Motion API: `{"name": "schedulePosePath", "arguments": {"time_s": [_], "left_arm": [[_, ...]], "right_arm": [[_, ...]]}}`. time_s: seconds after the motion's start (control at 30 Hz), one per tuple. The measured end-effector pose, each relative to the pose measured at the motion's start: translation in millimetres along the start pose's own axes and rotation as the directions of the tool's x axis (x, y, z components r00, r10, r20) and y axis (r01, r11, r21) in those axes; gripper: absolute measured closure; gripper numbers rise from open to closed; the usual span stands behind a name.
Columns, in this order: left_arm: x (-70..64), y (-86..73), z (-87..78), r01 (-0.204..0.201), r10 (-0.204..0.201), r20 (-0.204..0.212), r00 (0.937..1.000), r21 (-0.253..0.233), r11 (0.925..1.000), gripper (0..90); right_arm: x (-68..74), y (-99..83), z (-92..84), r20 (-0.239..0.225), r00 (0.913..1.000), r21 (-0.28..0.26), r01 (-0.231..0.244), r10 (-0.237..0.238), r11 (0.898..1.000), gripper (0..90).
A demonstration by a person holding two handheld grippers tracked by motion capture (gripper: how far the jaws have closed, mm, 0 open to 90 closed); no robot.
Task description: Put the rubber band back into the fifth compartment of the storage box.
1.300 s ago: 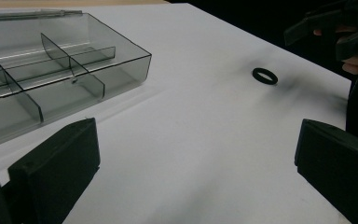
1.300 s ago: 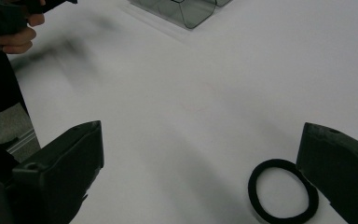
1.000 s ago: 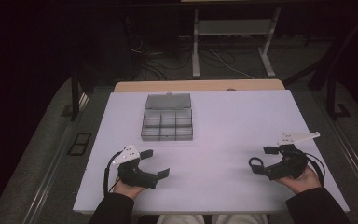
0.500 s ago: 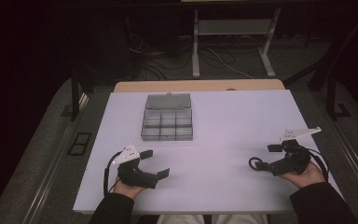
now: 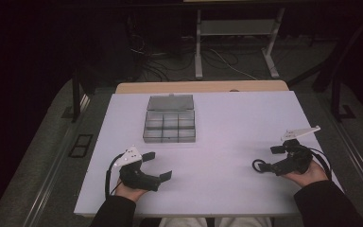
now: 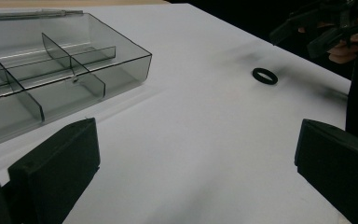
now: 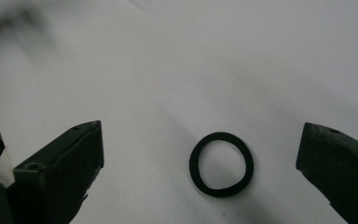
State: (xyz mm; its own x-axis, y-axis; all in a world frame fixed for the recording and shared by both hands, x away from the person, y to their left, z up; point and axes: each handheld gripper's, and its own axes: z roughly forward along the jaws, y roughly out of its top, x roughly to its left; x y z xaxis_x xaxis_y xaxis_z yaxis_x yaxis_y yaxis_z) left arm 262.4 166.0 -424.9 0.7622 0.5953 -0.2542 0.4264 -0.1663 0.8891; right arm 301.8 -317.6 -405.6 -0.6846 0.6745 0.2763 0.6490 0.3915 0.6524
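Plainly, the black rubber ring (image 7: pixel 221 164) lies flat on the white table (image 5: pixel 227 123) near its right edge, between the jaws of the right gripper (image 7: pixel 200 168), which stand wide apart and touch nothing. My guess is that the ring is thin and floppy, so jaws closing from above could skate over it, push it sideways, or fold it instead of lifting it; a low, square approach would help. It sits well apart from the clear compartment box (image 5: pixel 169 119), whose cells look empty, so a weak pinch could drop it on the way. The left gripper (image 5: pixel 157 166) rests near the table's front edge, jaws spread wide and holding nothing.
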Motion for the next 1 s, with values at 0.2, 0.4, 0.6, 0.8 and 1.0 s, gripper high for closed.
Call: {"name": "schedulePosePath", "arguments": {"time_s": [0.2,0.4,0.6,0.8,1.0], "left_arm": [[0.0,0.0,0.1,-0.001,0.001,0.002,1.0,0.0,1.0,0.0],[-0.3,0.0,0.3,-0.001,0.001,0.001,1.0,0.0,1.0,0.0],[0.0,0.1,0.4,-0.001,0.001,0.001,1.0,0.001,1.0,0.0],[0.1,0.0,0.4,-0.002,0.002,0.0,1.0,0.001,1.0,0.0],[0.4,-0.1,0.4,0.0,0.0,-0.001,1.0,0.002,1.0,0.0]], "right_arm": [[-6.3,0.8,8.1,-0.005,1.0,0.034,-0.003,0.004,0.999,0.2],[-9.4,1.1,13.2,-0.007,1.0,0.055,0.0,0.001,0.998,0.2],[-12.8,0.6,18.8,0.001,1.0,0.084,0.0,0.0,0.996,0.3],[-19.2,0.3,24.8,-0.003,1.0,0.11,0.004,-0.003,0.994,5.9],[-22.1,0.6,28.1,-0.022,0.9997,0.128,0.016,-0.013,0.992,15.8]]}}
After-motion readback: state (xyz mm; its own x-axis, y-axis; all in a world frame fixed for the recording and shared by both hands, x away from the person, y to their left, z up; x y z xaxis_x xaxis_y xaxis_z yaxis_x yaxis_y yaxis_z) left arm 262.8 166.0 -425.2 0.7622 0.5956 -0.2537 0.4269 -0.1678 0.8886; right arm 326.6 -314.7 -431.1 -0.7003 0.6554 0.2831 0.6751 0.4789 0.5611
